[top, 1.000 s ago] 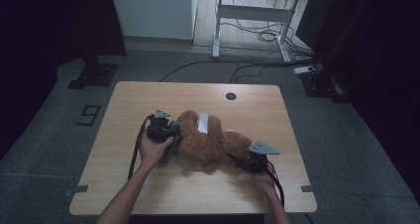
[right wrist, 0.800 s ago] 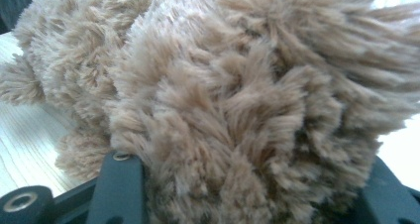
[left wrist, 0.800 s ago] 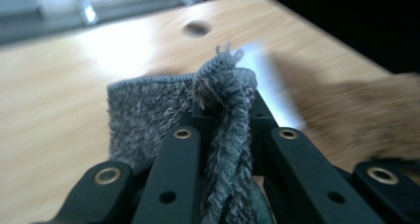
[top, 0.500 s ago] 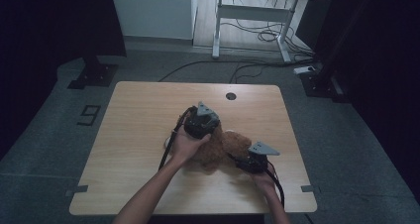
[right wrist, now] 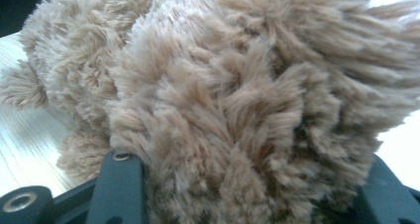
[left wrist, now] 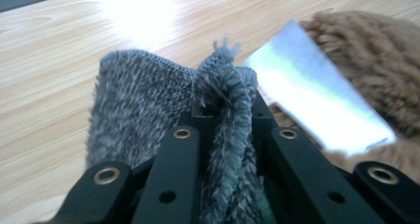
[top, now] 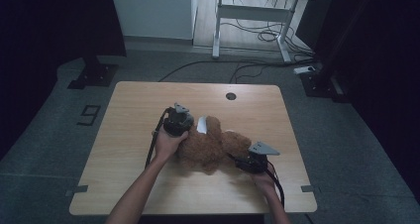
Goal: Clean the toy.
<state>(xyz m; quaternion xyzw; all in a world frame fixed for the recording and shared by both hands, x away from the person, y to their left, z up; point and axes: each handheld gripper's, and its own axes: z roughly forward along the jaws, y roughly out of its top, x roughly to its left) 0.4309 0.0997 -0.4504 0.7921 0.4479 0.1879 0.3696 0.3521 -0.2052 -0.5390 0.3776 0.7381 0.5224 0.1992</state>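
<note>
A brown plush bear (top: 214,145) lies on the wooden table (top: 133,105), with a white tag (top: 202,125) near its upper end. At the bear's upper left, my left gripper (top: 177,121) is shut on a grey knitted cloth (left wrist: 138,100). In the left gripper view the cloth bunches up between the jaws of that gripper (left wrist: 225,110), beside the white tag (left wrist: 317,105) and brown fur (left wrist: 376,60). My right gripper (top: 255,159) is at the bear's lower right. In its own view that gripper (right wrist: 247,184) stands with jaws wide around a thick fold of the bear's fur (right wrist: 237,85).
A round cable hole (top: 230,95) sits near the table's far edge. Beyond the table stands a white desk frame (top: 257,11) with cables on the floor. A dark stand (top: 94,73) is on the floor at the left.
My left gripper swung right over the bear half a second ago and has come back left to its upper-left side. The right gripper has stayed put on the bear.
</note>
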